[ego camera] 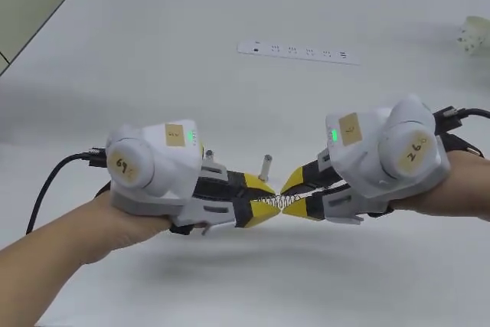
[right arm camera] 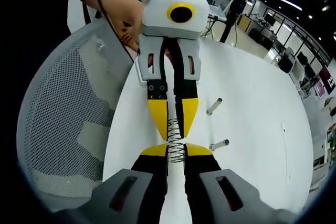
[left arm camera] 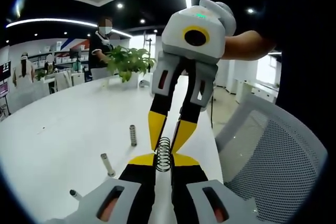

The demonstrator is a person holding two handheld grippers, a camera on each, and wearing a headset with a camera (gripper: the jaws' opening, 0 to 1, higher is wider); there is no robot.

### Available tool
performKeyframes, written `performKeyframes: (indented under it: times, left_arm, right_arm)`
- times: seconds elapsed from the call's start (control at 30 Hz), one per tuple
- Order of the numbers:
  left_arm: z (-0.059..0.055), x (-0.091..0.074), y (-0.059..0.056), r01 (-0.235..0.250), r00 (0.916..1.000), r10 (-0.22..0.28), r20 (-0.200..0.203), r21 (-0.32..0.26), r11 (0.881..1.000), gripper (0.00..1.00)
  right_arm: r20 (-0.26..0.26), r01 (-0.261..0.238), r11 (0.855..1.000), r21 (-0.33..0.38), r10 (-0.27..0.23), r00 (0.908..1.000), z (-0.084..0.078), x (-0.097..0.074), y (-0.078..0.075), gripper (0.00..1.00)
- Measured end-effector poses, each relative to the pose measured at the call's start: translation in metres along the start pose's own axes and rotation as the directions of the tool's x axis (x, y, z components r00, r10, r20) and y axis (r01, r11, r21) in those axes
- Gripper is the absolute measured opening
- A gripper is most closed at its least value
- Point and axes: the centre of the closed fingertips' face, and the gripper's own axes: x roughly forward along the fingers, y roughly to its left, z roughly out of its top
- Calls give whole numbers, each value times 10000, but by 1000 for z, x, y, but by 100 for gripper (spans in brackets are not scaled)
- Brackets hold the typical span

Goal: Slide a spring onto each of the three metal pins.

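Spring (ego camera: 282, 204) is being held over the white table (ego camera: 230, 5), lying from 9 o'clock to 3 o'clock in the head view. The left claw (left arm camera: 164, 160) is pinching its 9 o'clock end and the right claw (right arm camera: 177, 151) is pinching its 3 o'clock end, tip to tip. One metal pin (ego camera: 266, 166) is standing on the table at 11 o'clock from the spring, and another pin (ego camera: 208, 156) is peeking out at 10 o'clock.

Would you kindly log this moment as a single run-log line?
left gripper: shut on spring | right gripper: shut on spring | spring: bridging both tips above table | pin: bare
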Motion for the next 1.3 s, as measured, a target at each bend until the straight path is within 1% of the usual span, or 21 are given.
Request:
performKeyframes:
  times: [0.17, 0.23, 0.37, 0.47, 0.63, 0.77, 0.97, 1.0, 1.1, 1.2, 1.3]
  left_arm:
    - [2, 0, -1, 46, 10000, -46, 27, 6, 10000, 2]
    - [2, 0, -2, 114, 9999, -114, 39, -40, 9999, 2]
    - [0, 0, -3, 128, 9999, -128, -79, -11, 9999, 2]
    - [-3, -1, -4, 160, 9997, -160, -169, 19, 9999, 2]
    - [0, -1, -6, 239, 9997, -239, -89, 5, 9997, 2]
    - [0, -2, -6, 245, 9996, -245, -111, 5, 9997, 2]
    - [-1, -3, -7, 257, 9996, -258, -112, -55, 9997, 2]
    - [-1, -3, -7, 232, 9997, -233, -72, -87, 9997, 2]
    - [-1, -4, -6, 203, 9998, -203, 1, -185, 9996, 2]
    - [-3, -4, -5, 188, 9998, -190, -91, -171, 9997, 2]
    - [-4, -4, -5, 187, 9998, -190, -105, -214, 9996, 2]
  right_arm:
    - [120, 14, 10000, 22, -14, 9999, 1, -1, 0, 9]
    - [239, -31, 9998, 197, 26, 9997, 1, -3, 1, 10]
    - [67, -25, 9999, 157, 24, 10000, -7, -4, 3, 12]
    - [92, -12, 9998, 200, 10, 10000, -12, -5, 4, 13]
    - [87, -9, 9999, 118, 8, 10000, -14, -4, 6, 12]
    - [228, 49, 10000, 75, -51, 9997, -12, -5, 5, 9]
    - [252, -3, 10000, 77, 1, 9997, -11, -5, 6, 8]
    - [267, 29, 10000, -30, -28, 9996, -11, -6, 5, 8]
    - [340, 84, 10000, 21, -84, 9994, -9, -9, 3, 7]
    - [456, 78, 10000, 14, -79, 9989, -5, -12, 3, 7]
    - [508, 103, 9997, -209, -92, 9987, 0, -16, 2, 7]
